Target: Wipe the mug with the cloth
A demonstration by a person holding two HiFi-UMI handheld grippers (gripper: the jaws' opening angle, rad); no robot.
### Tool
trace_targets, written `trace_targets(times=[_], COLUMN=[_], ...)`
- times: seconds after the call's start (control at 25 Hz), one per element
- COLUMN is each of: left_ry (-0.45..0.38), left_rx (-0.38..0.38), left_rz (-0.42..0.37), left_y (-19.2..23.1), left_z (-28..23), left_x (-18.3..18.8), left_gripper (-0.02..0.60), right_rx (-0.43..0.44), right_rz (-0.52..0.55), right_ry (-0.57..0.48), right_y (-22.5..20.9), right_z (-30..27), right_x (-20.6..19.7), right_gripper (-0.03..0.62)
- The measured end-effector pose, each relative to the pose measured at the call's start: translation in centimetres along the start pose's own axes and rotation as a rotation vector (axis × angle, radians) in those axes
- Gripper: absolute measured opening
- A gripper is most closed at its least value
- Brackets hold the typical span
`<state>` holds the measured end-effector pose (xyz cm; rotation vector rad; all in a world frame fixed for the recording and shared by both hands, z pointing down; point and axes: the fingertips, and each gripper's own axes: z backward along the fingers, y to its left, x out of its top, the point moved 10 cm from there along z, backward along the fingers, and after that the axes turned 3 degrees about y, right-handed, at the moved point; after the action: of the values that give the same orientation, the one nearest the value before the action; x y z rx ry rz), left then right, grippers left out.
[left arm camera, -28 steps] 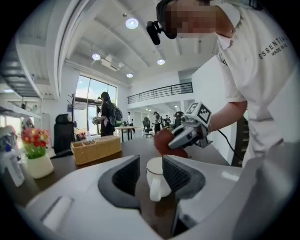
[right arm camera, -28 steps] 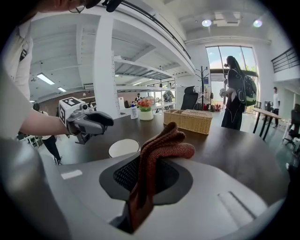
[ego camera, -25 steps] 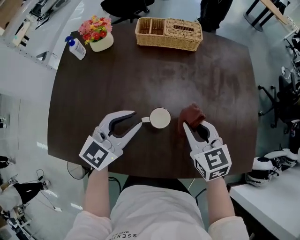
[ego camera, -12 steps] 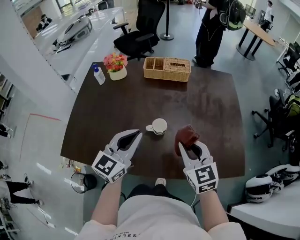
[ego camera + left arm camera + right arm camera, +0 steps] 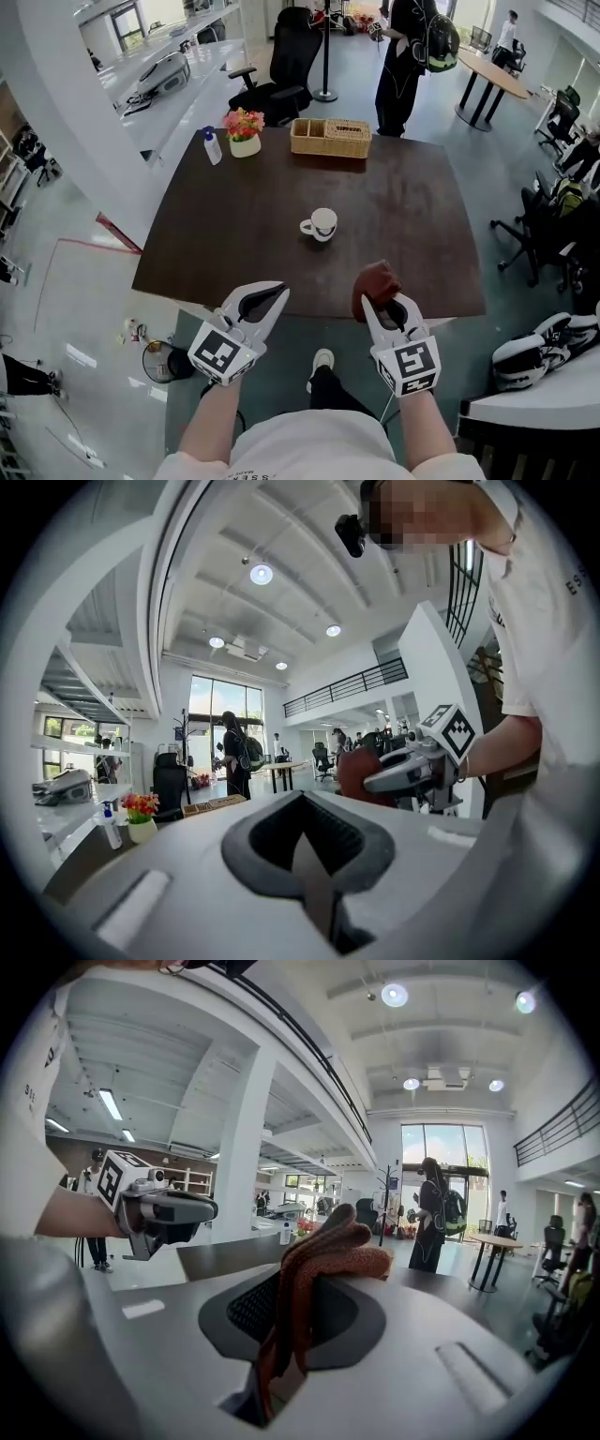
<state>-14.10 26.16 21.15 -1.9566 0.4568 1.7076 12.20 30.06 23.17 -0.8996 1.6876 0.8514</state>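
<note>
Both grippers have drawn back from the mug toward the body since a second ago, and the head camera now takes in far more of the room. Nearest, the person's two forearms reach forward side by side, and each gripper view looks out level across the room.

The left gripper (image 5: 279,294) hangs over the floor just short of the table's near edge. Its jaws are pressed together with nothing between them, whereas a second ago they stood spread beside the mug's handle. The right gripper (image 5: 381,306) is level with it and pinches a rust-brown cloth (image 5: 377,279), which bunches up above the jaw tips. The cloth was down by the mug before, and now it is lifted over the near edge of the table. Between the forearms, lower down, one shoe (image 5: 321,359) shows on the floor.

Further out, the white mug (image 5: 322,224) stands upright on the dark wooden table (image 5: 412,216) with its handle to the left, well apart from both grippers. At the far edge sit a wicker basket (image 5: 330,138), a pot of flowers (image 5: 244,126) and a spray bottle (image 5: 212,145). Beyond the table are a black office chair (image 5: 281,66) and a standing person with a backpack (image 5: 412,47).
</note>
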Motion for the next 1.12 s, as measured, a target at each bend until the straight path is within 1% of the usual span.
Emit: trace_targets(times=[0.08,0.24,0.4,0.56,0.68,0.88,1.12], left_ry=[0.009,0.021,0.024,0.018,0.004,-0.009,-0.003], left_rx=[0.002,0.02,0.012,-0.004,-0.007,-0.02,-0.023], left_rz=[0.005,0.046,0.058,0.052,0.048,0.035,-0.009], left_y=[-2.2,-6.5,-10.3,-13.3,-14.9,-17.3,-20.8], left_z=[3.0,8.9,13.8,17.1,18.5,20.0,21.5], left_x=[-0.1,1.0,1.3,1.8,2.7,3.4,4.2], left_gripper=[0.002,0.002,0.001,0.0,0.0,0.002,0.002], right_rx=[-0.008,-0.018,-0.017,-0.017,-0.024,-0.034,-0.002], right_rz=[-0.021,-0.063,-0.047,-0.027,-0.027,-0.022,-0.007], right_ry=[-0.009,-0.001,0.014,0.012,0.007,-0.009,-0.028], right_y=[2.6,7.6,12.7,16.5,18.1,19.5,20.6], right_z=[2.8,8.0,13.0,17.0,19.0,21.4,24.1], right_x=[-0.4,-1.0,-1.4,-1.5,-1.6,-1.7,-2.3], right_gripper=[0.083,0.083,0.083,0.083,0.083,0.082,0.08])
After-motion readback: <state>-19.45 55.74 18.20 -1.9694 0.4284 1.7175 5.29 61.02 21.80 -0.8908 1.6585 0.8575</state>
